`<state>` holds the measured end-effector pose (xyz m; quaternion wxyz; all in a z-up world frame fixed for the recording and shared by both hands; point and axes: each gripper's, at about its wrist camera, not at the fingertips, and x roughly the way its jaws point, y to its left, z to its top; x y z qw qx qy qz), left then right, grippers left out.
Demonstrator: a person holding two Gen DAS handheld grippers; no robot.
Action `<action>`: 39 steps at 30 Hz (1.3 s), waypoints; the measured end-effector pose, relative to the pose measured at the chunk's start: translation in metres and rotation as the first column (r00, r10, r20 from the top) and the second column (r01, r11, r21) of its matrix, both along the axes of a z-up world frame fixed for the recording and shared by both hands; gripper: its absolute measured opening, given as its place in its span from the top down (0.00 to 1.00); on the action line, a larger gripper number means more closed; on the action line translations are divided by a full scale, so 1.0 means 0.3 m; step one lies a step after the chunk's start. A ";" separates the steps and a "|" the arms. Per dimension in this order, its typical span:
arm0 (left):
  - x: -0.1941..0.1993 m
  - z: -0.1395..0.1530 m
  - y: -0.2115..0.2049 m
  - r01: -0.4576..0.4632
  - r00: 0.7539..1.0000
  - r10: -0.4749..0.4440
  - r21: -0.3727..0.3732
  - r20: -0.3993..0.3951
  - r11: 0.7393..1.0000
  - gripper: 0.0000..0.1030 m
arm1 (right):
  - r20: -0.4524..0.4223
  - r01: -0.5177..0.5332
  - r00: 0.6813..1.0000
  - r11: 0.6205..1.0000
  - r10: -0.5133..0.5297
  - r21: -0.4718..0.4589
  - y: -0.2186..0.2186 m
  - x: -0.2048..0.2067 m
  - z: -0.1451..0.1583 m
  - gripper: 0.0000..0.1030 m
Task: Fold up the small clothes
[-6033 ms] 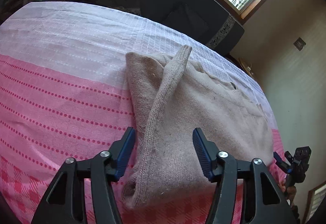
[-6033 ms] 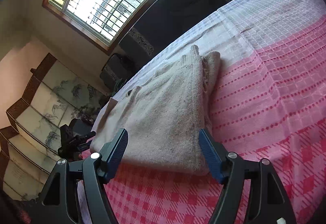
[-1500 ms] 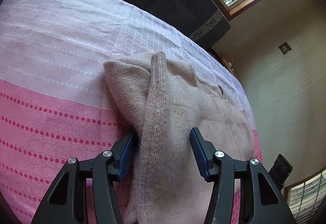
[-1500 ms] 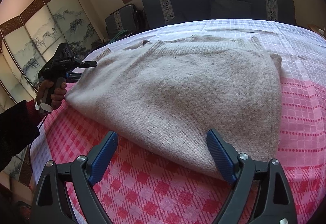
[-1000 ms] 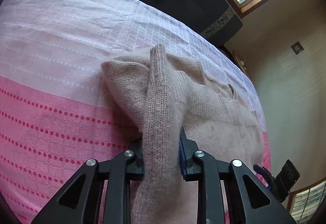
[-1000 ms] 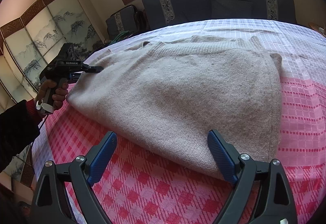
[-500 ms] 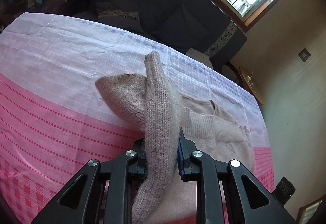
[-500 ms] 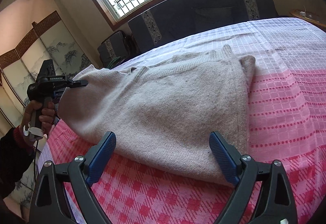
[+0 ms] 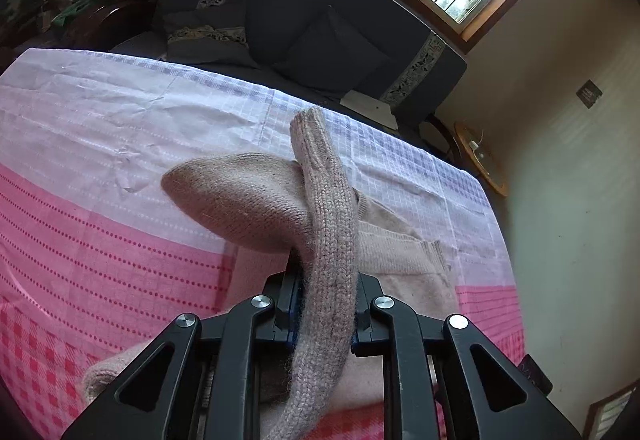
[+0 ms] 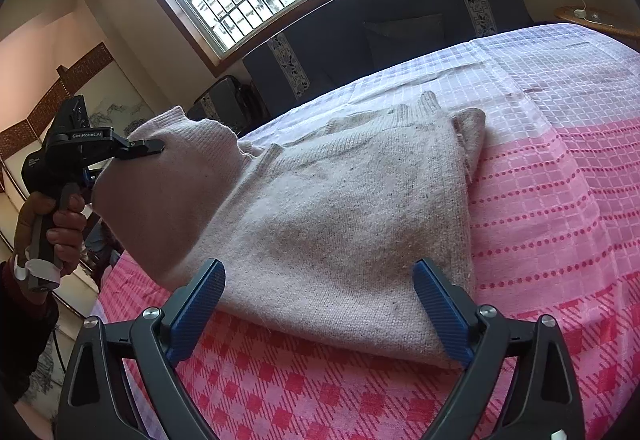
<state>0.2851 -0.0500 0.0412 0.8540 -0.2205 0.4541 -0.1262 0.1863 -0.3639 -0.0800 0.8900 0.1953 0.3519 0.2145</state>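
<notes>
Left hand-held gripper [image 9: 324, 316] clamps the sweater [image 10: 340, 215] edge, now lifted for folding; right hand-held gripper [image 10: 320, 304] gapes empty.

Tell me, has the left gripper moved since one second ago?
Yes. In the right wrist view the left gripper, shut on the sweater, has risen against the folding screen, lifting that edge off the bedspread.

Left hand-held gripper [image 9: 324, 310] pads buried in sweater [image 10: 344, 215] sleeve, contact faces unseen. Sweater's lower hem cut off by left-wrist frame bottom. Person's forearm [image 10: 20, 316] cropped at right-wrist frame edge. Tablecloth [image 10: 560, 199] hides table surface.
</notes>
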 end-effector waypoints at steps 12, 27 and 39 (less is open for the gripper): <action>0.008 -0.008 -0.193 0.007 0.999 -0.006 0.019 -0.032 1.000 0.84 | 0.010 -0.010 1.000 0.999 0.010 0.031 -0.015 -0.010 0.001 0.06; 0.035 -0.030 -0.387 0.015 0.998 -0.013 0.023 -0.063 1.000 0.85 | 0.019 -0.022 1.000 0.998 0.021 0.063 -0.023 -0.011 0.003 0.05; 0.072 -0.069 -0.542 0.064 0.992 -0.065 -0.008 -0.105 0.998 0.85 | 0.021 -0.032 0.999 0.996 0.031 0.086 -0.033 -0.008 0.002 0.04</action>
